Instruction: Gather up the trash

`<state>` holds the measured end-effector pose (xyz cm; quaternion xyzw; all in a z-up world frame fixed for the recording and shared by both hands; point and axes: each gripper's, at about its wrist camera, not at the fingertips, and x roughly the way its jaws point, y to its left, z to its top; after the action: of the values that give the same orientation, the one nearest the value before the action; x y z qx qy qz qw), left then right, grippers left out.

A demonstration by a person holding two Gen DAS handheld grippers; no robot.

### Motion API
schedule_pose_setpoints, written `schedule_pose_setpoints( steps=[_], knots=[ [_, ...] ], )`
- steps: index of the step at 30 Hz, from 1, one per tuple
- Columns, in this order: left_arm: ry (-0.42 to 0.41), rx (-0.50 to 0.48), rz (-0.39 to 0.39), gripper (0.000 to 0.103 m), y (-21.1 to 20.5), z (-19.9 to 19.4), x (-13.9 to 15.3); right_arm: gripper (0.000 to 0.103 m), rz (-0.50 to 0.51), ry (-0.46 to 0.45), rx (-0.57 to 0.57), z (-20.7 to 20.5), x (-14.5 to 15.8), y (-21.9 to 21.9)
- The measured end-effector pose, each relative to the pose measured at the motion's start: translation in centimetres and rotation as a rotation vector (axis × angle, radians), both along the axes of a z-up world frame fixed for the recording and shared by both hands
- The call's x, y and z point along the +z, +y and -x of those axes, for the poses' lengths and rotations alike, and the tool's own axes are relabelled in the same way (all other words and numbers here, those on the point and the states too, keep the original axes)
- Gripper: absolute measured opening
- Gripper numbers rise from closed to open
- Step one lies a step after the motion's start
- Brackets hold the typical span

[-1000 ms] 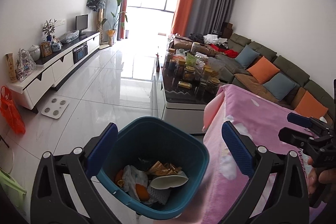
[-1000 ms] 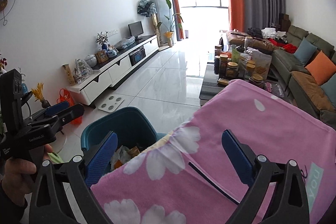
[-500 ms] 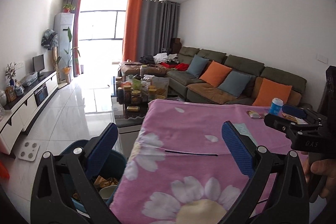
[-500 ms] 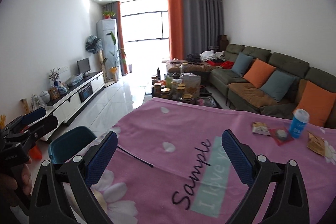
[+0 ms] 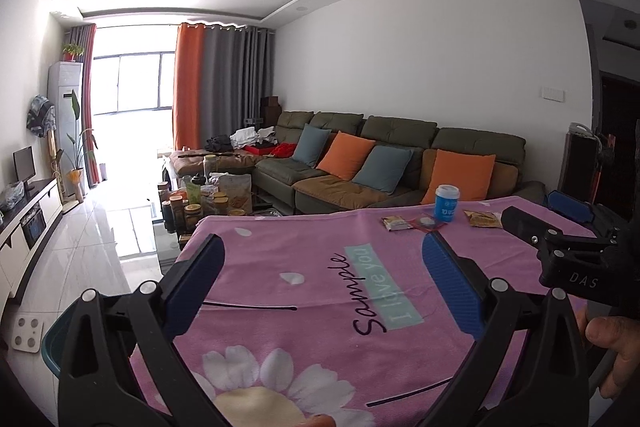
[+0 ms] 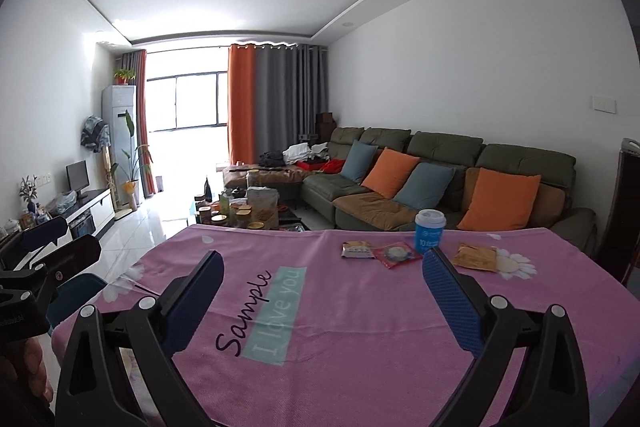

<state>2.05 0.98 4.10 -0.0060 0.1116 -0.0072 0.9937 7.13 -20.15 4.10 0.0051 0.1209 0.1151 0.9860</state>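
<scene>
Both the left gripper and right gripper are hovering spread wide and empty over the pink tablecloth. The blue cup and three wrappers are lying at the right gripper's one o'clock, while the teal bin is standing at nine o'clock.

White walls, green sofa (orange cushions), bright window, tiled floor

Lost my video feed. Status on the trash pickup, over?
Left gripper and right gripper open, empty. Blue cup and three wrappers on far side of pink cloth. Path clear.
</scene>
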Motion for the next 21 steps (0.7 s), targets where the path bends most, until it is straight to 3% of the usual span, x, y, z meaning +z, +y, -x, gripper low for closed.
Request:
schedule_pose_setpoints(
  steps=[10,21],
  knots=[
    [-0.026,0.043,0.023,0.097,-0.8,1.5,-0.9,0.096,-0.026,-0.001,-0.073,2.6,-2.1,-0.6],
    [-0.110,0.086,-0.014,0.097,-0.1,3.9,-2.0,0.096,-0.008,-0.132,-0.166,6.7,-2.3,-0.9]
  ],
)
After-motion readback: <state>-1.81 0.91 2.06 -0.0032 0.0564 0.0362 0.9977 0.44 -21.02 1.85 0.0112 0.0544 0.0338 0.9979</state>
